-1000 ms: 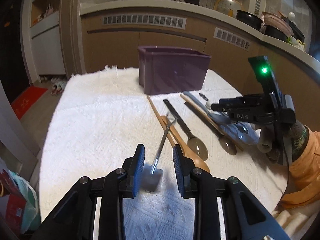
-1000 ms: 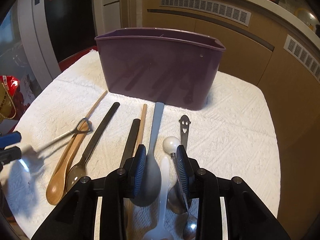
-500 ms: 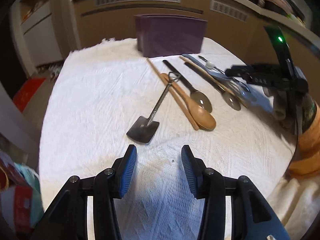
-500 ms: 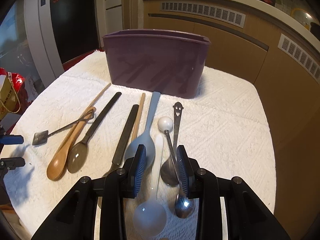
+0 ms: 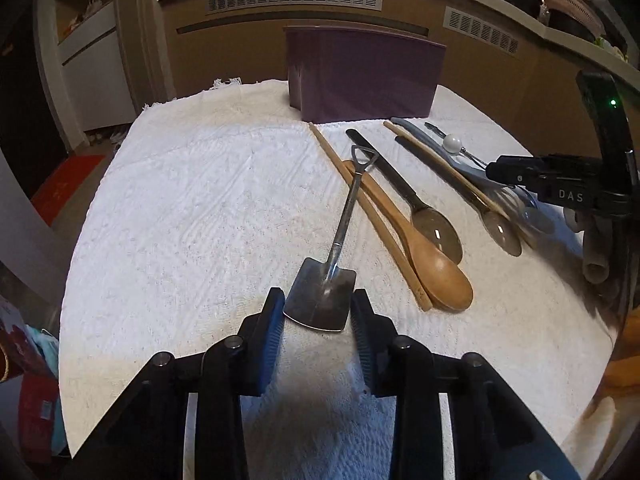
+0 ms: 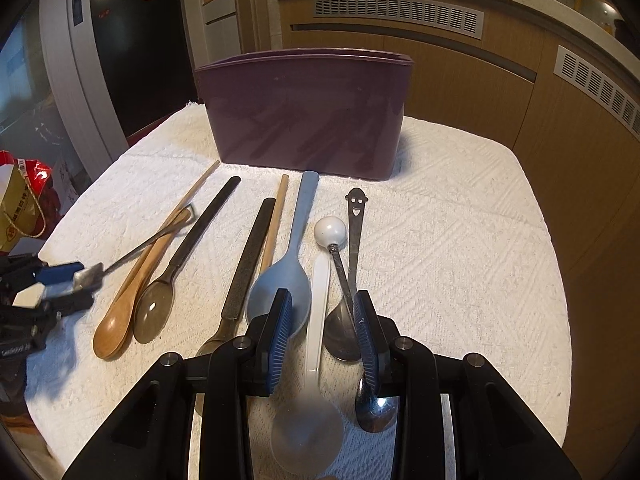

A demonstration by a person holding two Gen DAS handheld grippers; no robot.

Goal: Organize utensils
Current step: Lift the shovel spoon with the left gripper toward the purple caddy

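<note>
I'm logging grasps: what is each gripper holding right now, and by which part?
The left gripper brackets the shovel-shaped spoon at its blade; grip uncertain. Right gripper: nothing.

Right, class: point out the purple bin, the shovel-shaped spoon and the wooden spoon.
purple bin (image 6: 304, 120), right wrist view, on its front wall.
shovel-shaped spoon (image 5: 322, 300), left wrist view, on its flat blade.
wooden spoon (image 5: 442, 280), left wrist view, on its bowl.

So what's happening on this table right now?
A person with a gripper in each hand is sorting utensils lying on a white towel before a purple bin. The left gripper straddles the blade of a small shovel-shaped spoon, its jaws having just been closing. The right gripper is over a white spoon, among other spoons. No utensil shows above the bin's rim.
</note>
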